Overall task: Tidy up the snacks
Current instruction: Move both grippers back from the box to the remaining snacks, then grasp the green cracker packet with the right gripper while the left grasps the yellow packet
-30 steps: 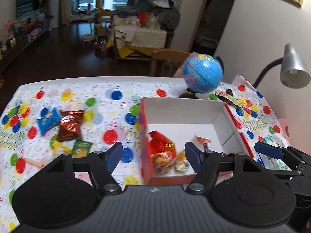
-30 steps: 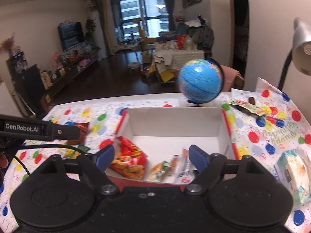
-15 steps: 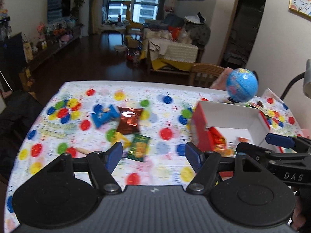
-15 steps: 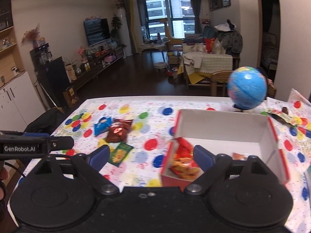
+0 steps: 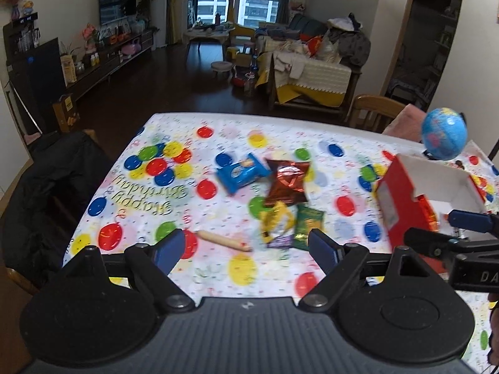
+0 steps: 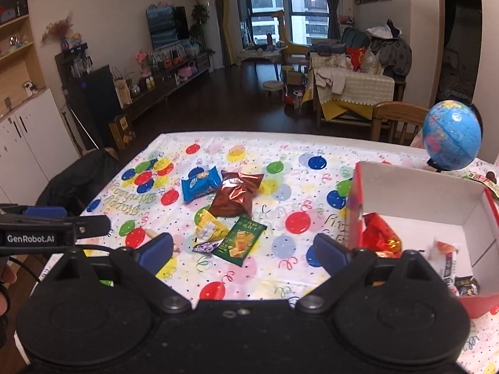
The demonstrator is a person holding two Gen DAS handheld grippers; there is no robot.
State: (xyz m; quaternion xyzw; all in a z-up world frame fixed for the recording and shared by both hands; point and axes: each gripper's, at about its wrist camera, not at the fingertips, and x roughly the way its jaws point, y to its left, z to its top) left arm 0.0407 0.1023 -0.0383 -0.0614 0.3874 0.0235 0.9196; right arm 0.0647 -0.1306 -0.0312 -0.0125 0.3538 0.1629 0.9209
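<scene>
Loose snacks lie mid-table: a blue packet, a brown foil bag, a yellow packet, a green packet, a small purple packet and a tan stick. A red box at the right holds a red bag and small sweets. My left gripper is open and empty above the stick. My right gripper is open and empty above the green packet.
A balloon-print cloth covers the table. A blue globe stands behind the box. A dark jacket hangs on a chair at the table's left edge. A wooden chair stands beyond the far edge.
Both grippers have swung left, away from the red box toward the loose snacks. Both stay open and empty.
</scene>
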